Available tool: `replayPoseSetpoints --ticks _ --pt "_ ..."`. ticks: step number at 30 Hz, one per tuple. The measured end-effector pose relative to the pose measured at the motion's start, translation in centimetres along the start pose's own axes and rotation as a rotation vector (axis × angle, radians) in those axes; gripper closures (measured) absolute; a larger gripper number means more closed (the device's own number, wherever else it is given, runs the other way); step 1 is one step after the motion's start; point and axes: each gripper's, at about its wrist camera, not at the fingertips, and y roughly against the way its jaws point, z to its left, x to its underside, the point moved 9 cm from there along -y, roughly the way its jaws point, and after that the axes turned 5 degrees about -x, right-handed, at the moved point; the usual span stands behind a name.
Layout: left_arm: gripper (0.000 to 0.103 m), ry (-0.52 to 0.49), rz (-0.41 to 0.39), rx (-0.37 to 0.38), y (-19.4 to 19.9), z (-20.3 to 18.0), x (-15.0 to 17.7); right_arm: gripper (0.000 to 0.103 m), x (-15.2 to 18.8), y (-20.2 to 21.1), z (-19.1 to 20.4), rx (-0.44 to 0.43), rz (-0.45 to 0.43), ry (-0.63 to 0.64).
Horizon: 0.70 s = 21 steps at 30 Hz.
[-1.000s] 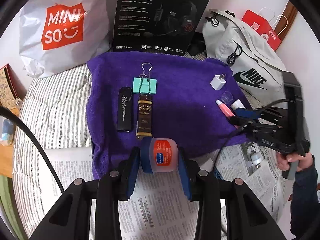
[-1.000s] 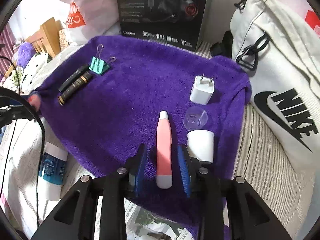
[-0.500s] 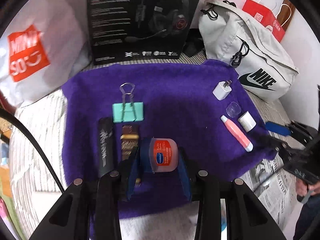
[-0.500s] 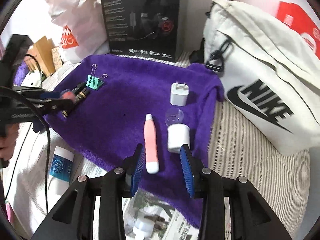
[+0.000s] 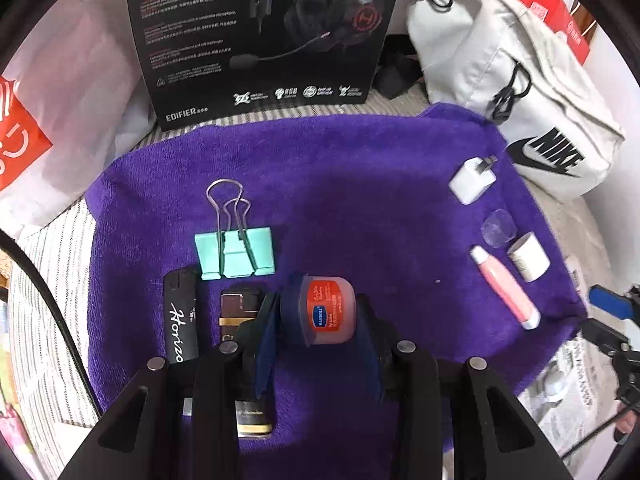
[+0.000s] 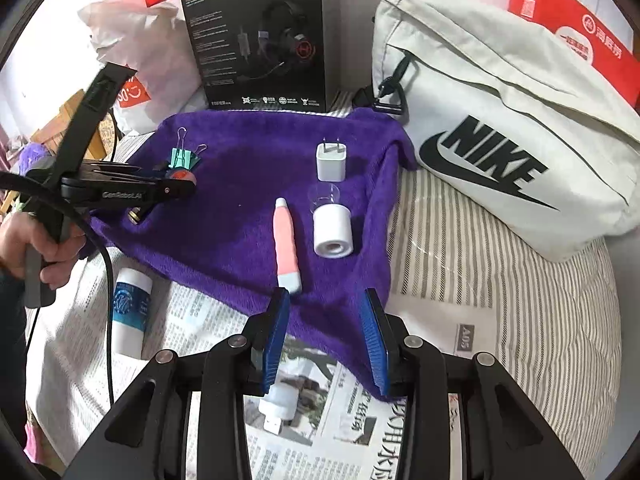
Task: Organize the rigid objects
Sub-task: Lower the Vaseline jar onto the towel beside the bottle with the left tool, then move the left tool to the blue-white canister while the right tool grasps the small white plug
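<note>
My left gripper [image 5: 318,316] is shut on a small pink jar with a red and blue label [image 5: 329,309] and holds it over the purple towel [image 5: 360,184], right of a dark gold-banded tube [image 5: 240,308] and a black lighter [image 5: 182,316], below a mint binder clip [image 5: 234,252]. My right gripper [image 6: 326,334] is open and empty above the towel's near edge [image 6: 240,240], just behind a pink tube [image 6: 286,246]. A white cap [image 6: 333,230], a clear lid [image 6: 325,196] and a white charger plug [image 6: 330,162] lie beyond it.
A black headset box [image 6: 264,36], a white Nike bag [image 6: 500,128] and a Miniso bag [image 5: 24,132] ring the towel. On newspaper [image 6: 340,412] lie a white-blue tube [image 6: 130,308] and a small white bottle [image 6: 278,400]. Striped bedding [image 6: 500,280] is at right.
My left gripper has carried the jar forward over the towel, next to the gold-banded tube. My right gripper has pulled back from the pink tube and opened wider.
</note>
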Motion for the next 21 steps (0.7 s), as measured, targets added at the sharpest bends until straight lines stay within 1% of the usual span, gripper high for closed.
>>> replayPoseSetpoints --ticks 6,8,11,14,17,21 --pt "0.066 -0.044 -0.011 -0.035 0.1 -0.4 0.1 0.066 0.7 0.9 -0.2 0.008 -0.002 -0.003" --pt "0.057 -0.071 -0.011 -0.037 0.1 -0.9 0.3 0.066 0.9 1.1 -0.3 0.007 -0.004 -0.007" --pt "0.048 -0.092 0.002 -0.043 0.1 -1.4 0.6 0.066 1.1 1.4 -0.3 0.008 -0.005 -0.009" --pt "0.048 -0.095 0.013 -0.061 0.1 -1.6 0.8 0.066 1.3 1.7 -0.4 0.007 -0.009 -0.013" --pt "0.048 -0.070 0.024 -0.050 0.6 -1.6 1.0 0.066 1.8 2.3 -0.5 0.007 -0.012 -0.016" --pt "0.049 -0.070 -0.009 -0.056 2.7 -1.8 1.3 0.066 2.7 3.0 -0.3 -0.010 -0.007 -0.029"
